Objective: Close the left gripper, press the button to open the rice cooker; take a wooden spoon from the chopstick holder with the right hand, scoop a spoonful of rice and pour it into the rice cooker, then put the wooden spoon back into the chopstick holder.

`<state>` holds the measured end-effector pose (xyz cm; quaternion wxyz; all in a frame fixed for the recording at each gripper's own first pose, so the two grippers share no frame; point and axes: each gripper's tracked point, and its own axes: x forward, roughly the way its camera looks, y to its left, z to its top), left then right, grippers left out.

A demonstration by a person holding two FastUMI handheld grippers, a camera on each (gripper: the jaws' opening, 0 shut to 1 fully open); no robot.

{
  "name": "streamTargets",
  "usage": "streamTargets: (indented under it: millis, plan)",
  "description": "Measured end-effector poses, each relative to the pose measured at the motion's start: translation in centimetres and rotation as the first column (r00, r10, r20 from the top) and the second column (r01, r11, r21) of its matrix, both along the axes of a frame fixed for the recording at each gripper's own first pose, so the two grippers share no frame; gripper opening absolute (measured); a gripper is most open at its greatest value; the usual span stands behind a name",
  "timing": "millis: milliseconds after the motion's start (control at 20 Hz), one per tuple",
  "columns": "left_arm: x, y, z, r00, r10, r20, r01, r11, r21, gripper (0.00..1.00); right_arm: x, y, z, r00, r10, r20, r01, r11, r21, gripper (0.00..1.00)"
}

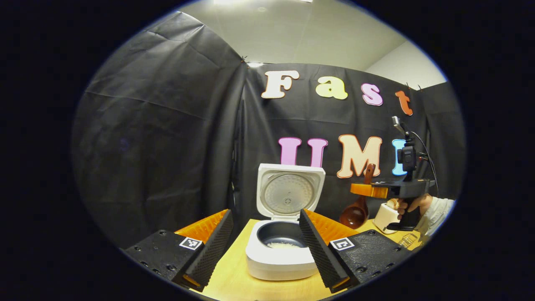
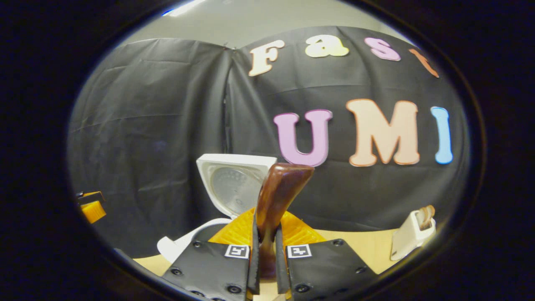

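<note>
The white rice cooker [image 1: 280,263] stands open on the wooden table [image 1: 232,278], lid [image 1: 288,192] upright, a little rice lying in its dark pot [image 1: 281,244]. My left gripper [image 1: 265,246] is open in front of it, one finger on each side of the pot. To the right, a hand holds my right gripper [image 1: 360,190] in the air, shut on the brown wooden spoon [image 1: 354,214], whose bowl hangs down. In the right gripper view the spoon's handle [image 2: 279,192] stands up between the fingers of my right gripper [image 2: 266,251]. The white chopstick holder [image 1: 385,217] stands just beyond.
A clear container [image 1: 407,240] sits at the table's right edge near the hand's sleeve [image 1: 436,211]. In the right gripper view the cooker lid [image 2: 232,184] is ahead left, the chopstick holder [image 2: 411,234] far right, the left gripper [image 2: 90,205] at the left edge.
</note>
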<state>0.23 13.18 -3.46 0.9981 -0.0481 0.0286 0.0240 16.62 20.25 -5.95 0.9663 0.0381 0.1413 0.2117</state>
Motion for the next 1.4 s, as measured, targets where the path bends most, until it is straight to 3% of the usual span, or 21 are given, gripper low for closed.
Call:
streamTargets:
  millis: [350, 550, 600, 850, 1250, 1400]
  plan:
    - [2.0, -3.4, 1.3, 0.998, -0.059, 0.024, 0.059, 0.998, 0.007, 0.95, -1.4, -15.1, -0.2, 0.973, -0.229, -0.017, 0.229, 0.973, -0.029, 0.17]
    - [3.1, -5.2, 2.1, 0.996, -0.083, 0.034, 0.082, 0.996, 0.022, 0.96, -3.5, -23.5, -2.1, 0.936, -0.350, -0.038, 0.347, 0.935, -0.070, 0.17]
    - [3.2, -5.6, 2.2, 0.995, -0.090, 0.034, 0.089, 0.996, 0.022, 0.92, -4.0, -25.1, -2.7, 0.926, -0.375, -0.050, 0.371, 0.925, -0.080, 0.17]
    - [3.8, -7.8, 2.3, 0.994, -0.109, 0.020, 0.108, 0.994, 0.033, 0.95, -6.5, -31.9, -6.6, 0.878, -0.471, -0.083, 0.459, 0.878, -0.133, 0.18]
    - [3.8, -10.4, 2.5, 0.992, -0.128, -0.008, 0.128, 0.989, 0.071, 0.94, -8.2, -37.5, -14.1, 0.809, -0.559, -0.179, 0.532, 0.828, -0.178, 0.18]
    - [3.8, -11.1, 2.8, 0.992, -0.127, -0.013, 0.128, 0.988, 0.085, 0.92, -8.6, -37.3, -17.6, 0.796, -0.553, -0.246, 0.527, 0.833, -0.169, 0.20]
